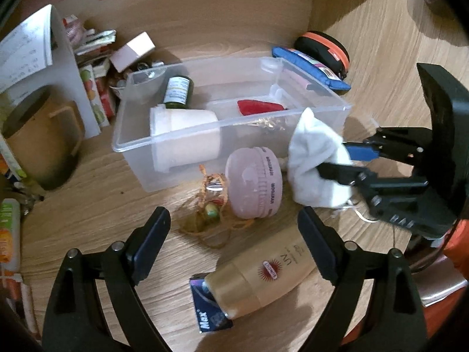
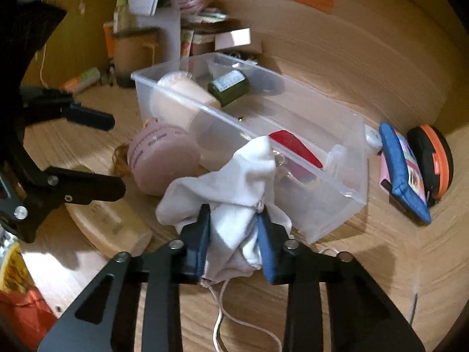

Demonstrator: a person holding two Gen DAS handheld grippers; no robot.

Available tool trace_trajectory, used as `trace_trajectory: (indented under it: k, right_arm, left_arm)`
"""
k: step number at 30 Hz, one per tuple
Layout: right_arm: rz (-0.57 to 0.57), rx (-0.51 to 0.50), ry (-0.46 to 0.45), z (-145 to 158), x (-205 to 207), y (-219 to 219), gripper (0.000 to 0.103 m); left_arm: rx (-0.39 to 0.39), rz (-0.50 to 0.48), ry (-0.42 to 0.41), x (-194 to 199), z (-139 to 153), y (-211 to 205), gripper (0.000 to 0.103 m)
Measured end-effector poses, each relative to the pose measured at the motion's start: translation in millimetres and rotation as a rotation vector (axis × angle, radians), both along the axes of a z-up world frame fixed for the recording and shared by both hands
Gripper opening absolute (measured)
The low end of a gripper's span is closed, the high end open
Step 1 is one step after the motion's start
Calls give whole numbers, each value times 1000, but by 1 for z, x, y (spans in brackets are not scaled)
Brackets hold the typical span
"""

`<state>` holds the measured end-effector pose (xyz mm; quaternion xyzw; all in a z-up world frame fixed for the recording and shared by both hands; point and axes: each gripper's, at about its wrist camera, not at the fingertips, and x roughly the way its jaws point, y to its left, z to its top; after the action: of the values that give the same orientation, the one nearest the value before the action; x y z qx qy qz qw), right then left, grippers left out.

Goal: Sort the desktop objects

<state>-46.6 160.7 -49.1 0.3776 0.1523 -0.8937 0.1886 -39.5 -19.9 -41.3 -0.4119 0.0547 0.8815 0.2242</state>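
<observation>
A white cloth pouch (image 2: 234, 193) with a loose drawstring was pinched in my right gripper (image 2: 234, 234), whose jaws were drawn in tight on the bunched fabric. It hung against the near wall of the clear plastic bin (image 2: 337, 176), not yet inside it; whether it was clear of the surface (image 2: 381, 234) I could not tell.

My left gripper (image 1: 234, 243) held nothing. Its jaws stood wide apart, hovering low over a gold sunscreen tube (image 1: 263, 275) that lay on the surface with its cap on a small dark packet (image 1: 208, 308).

Sorting looked partly done. Already inside the bin lay a white cup (image 1: 184, 135) on its side, a dark green bottle (image 1: 178, 92) with a pale label, and a red object (image 1: 258, 107) in a smaller inner compartment.

Left outside the bin, just in front of it, were a round pink case (image 1: 255, 182) and a tangle of orange netting (image 1: 214, 205) beside it, along with the tube and packet. At the bin's far end lay a blue pouch (image 2: 404, 173) and a black and orange round case (image 2: 433, 161), touching one another.

I judged that the white pouch was the piece in hand and that several more pieces waited. A heap of boxes and papers (image 1: 96, 67) sat in the corner behind the bin; whether they belonged to the sorting I could not tell.
</observation>
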Motion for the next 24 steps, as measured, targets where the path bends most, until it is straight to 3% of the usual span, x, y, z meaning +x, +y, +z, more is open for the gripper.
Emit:
trace_trajectory:
  k: [5, 11, 15, 24]
  right_arm:
    - [-13, -85, 12, 22, 10, 12, 20]
    - [-33, -166, 119, 71, 17, 28, 20]
    - [-71, -190, 180, 94, 2, 39, 20]
    - [-78, -231, 165, 103, -45, 34, 20]
  left_arm:
    - [10, 22, 39, 4, 10, -6, 89]
    - [62, 38, 93, 6, 21, -8, 89]
    - [88, -17, 91, 5, 22, 1, 68]
    - [60, -56, 9, -16, 0, 29, 60]
